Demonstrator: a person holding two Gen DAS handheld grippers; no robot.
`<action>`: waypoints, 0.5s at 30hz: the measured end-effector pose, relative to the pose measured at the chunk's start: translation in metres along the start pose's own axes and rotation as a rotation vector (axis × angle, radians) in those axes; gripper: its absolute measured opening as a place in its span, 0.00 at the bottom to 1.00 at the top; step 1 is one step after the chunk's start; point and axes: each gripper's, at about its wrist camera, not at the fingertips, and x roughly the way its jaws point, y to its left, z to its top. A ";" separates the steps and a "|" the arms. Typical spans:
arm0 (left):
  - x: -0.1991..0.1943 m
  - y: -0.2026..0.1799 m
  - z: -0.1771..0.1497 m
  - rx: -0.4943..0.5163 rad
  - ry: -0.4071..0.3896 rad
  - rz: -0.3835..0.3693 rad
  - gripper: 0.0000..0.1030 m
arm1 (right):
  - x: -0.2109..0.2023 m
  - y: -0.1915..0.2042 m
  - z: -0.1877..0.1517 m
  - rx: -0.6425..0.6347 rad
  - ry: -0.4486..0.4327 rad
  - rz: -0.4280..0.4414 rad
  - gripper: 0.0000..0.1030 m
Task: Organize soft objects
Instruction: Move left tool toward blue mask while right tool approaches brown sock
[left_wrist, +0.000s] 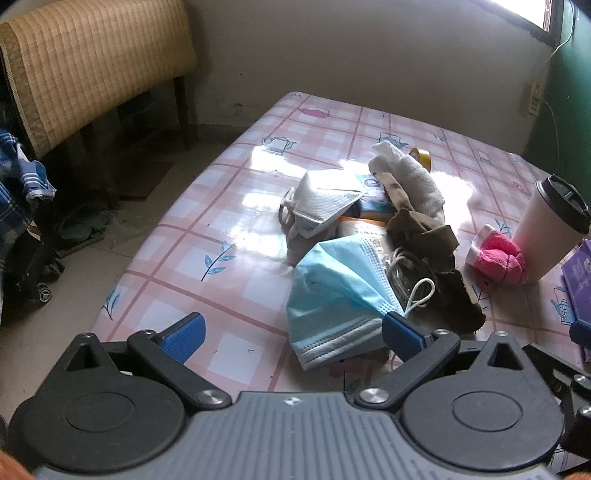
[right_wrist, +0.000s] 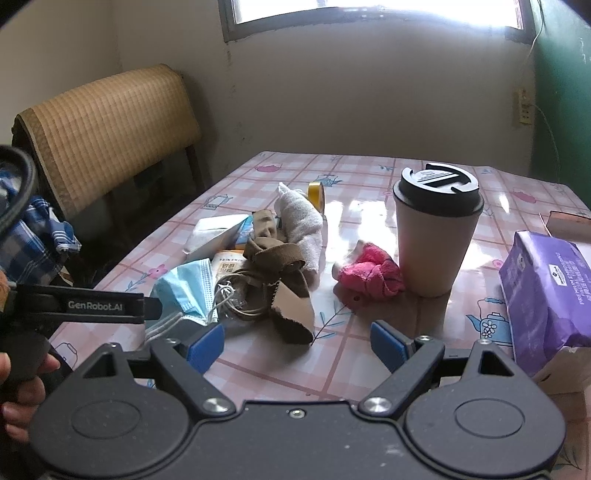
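A pile of soft things lies on the pink checked tablecloth. Nearest is a blue face mask, with a white mask behind it. A brown cloth and a rolled white towel sit further back. A pink sock lies beside the cup. My left gripper is open low over the blue mask, its right pad at the mask's edge. My right gripper is open and holds nothing, in front of the brown cloth and the pink sock.
A lidded paper cup stands right of the pile, and a purple package lies at the far right. A yellow tape roll sits behind the towel, a bagged cable under the brown cloth. A mat-covered chair stands left.
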 end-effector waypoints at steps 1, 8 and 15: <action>0.000 0.000 0.000 0.001 0.000 0.000 1.00 | -0.001 0.000 -0.001 0.000 0.001 0.001 0.98; 0.001 -0.002 0.001 0.004 0.004 -0.004 1.00 | 0.000 0.001 -0.001 -0.006 0.006 0.005 0.98; 0.002 -0.005 0.002 0.008 0.007 -0.011 1.00 | 0.001 0.002 -0.001 -0.006 0.009 0.003 0.98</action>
